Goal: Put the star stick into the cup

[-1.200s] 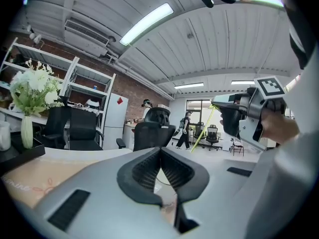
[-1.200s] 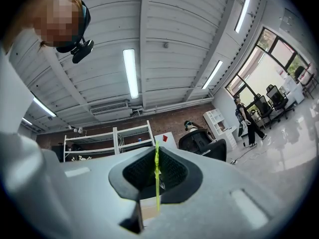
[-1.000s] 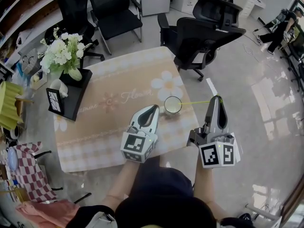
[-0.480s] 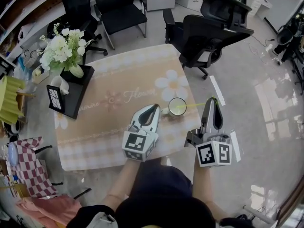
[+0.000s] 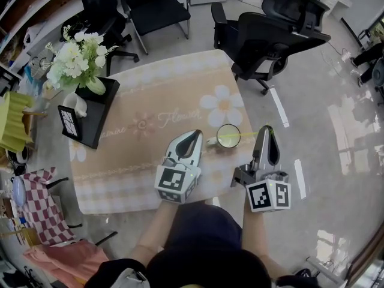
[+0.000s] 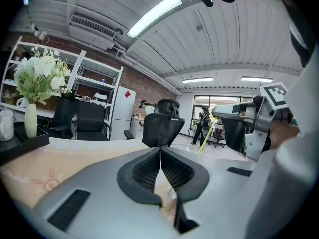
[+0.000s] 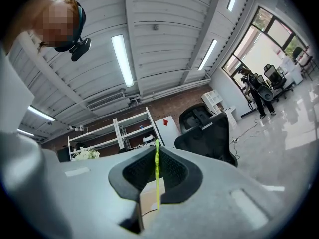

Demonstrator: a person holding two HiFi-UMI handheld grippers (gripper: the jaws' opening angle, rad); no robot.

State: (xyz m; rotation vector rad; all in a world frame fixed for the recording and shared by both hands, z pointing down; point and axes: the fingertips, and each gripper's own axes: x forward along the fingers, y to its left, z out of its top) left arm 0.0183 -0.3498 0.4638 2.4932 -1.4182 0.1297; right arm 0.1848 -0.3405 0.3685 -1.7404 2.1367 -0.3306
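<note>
Right hand-held gripper (image 5: 267, 129) pinches star stick (image 5: 247, 137); left hand-held gripper (image 5: 195, 134) closed; flowers (image 5: 75, 59) well apart.

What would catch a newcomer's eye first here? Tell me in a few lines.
The thin yellow-green star stick stands out, pinched in the right gripper with its far end at the mouth of the cup, near the front edge of the table. The left gripper, shut and empty, sits just beside the cup. A white flower bouquet stands at the table's far left corner.
</note>
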